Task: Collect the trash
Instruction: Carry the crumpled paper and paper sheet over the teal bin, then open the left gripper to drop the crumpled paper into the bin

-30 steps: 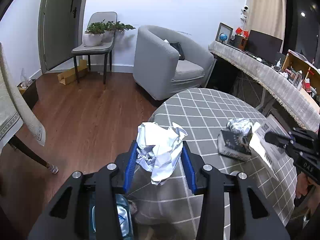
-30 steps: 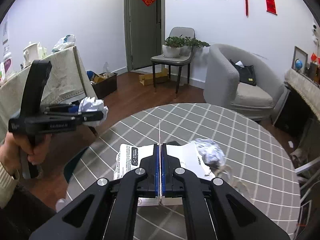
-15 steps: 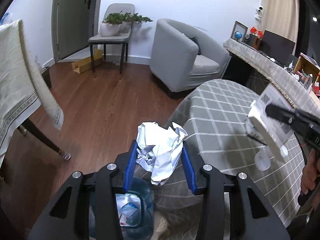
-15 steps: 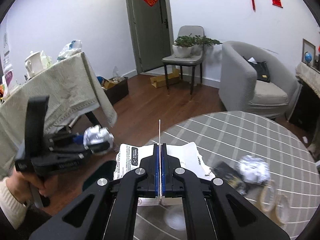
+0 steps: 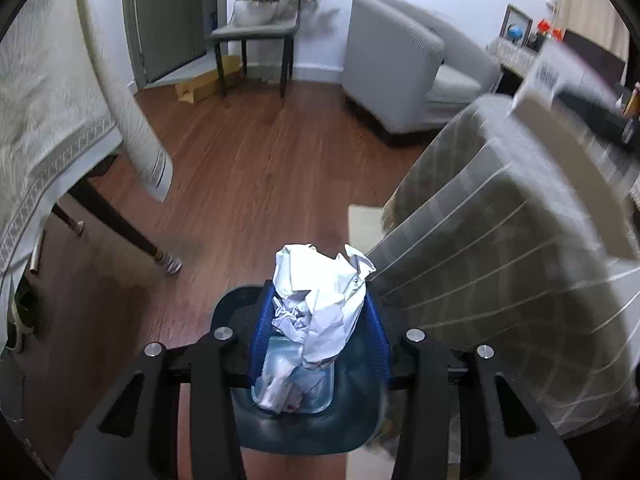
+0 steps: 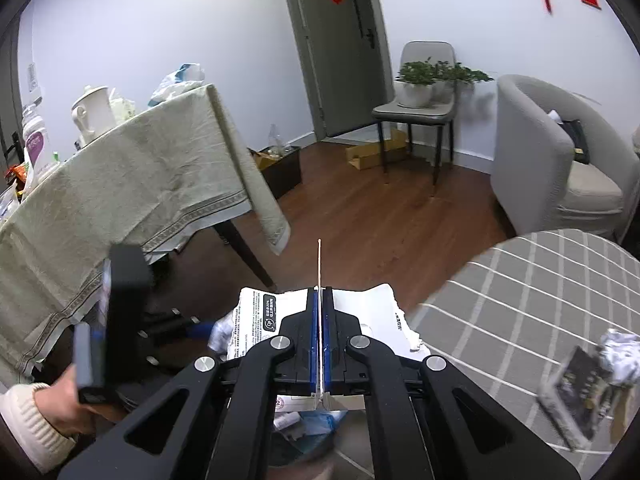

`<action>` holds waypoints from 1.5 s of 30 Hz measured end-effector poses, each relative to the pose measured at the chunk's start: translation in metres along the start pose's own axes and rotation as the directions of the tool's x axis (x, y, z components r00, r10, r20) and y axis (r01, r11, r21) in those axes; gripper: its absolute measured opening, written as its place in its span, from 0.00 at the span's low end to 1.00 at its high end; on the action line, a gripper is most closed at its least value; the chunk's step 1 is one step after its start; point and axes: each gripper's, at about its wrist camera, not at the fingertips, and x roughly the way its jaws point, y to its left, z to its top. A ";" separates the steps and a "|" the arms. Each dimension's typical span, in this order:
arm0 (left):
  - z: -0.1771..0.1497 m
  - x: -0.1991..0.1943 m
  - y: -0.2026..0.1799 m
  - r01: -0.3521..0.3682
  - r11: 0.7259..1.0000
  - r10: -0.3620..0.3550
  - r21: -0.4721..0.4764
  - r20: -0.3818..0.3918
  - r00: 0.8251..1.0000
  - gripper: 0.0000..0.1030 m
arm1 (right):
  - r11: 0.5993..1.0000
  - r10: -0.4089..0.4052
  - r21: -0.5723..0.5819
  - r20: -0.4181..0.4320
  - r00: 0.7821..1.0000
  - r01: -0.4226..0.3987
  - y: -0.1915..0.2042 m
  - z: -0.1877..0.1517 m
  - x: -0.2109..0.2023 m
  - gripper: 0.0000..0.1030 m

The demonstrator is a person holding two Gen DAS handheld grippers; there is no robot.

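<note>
Tongs (image 5: 319,312) grip paper (image 5: 320,300) (crumpled)

White walls, wood floor (image 5: 256,168), grey armchair (image 5: 404,76), a chair (image 6: 420,108) bearing potted plants (image 6: 424,80), cloth-draped table (image 6: 132,176)

Left wrist cam sits just behind its fingers, tilted steeply down, close over the dark bin (image 5: 308,424) on the wood floor (image 5: 248,168). Right wrist cam looks fwd at a shallower angle, across the room toward the door (image 6: 340,48). Both share the chair w/ plants (image 5: 260,20), grey armchair (image 6: 560,152), checked round table (image 6: 532,300) and draped table (image 5: 52,112).
</note>
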 end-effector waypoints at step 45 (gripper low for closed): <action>-0.081 0.030 0.121 -0.027 0.988 -0.005 -0.150 -0.209 0.978 0.66 | 1.000 0.007 0.013 -0.411 0.912 -0.001 0.081 -0.061 0.189 0.02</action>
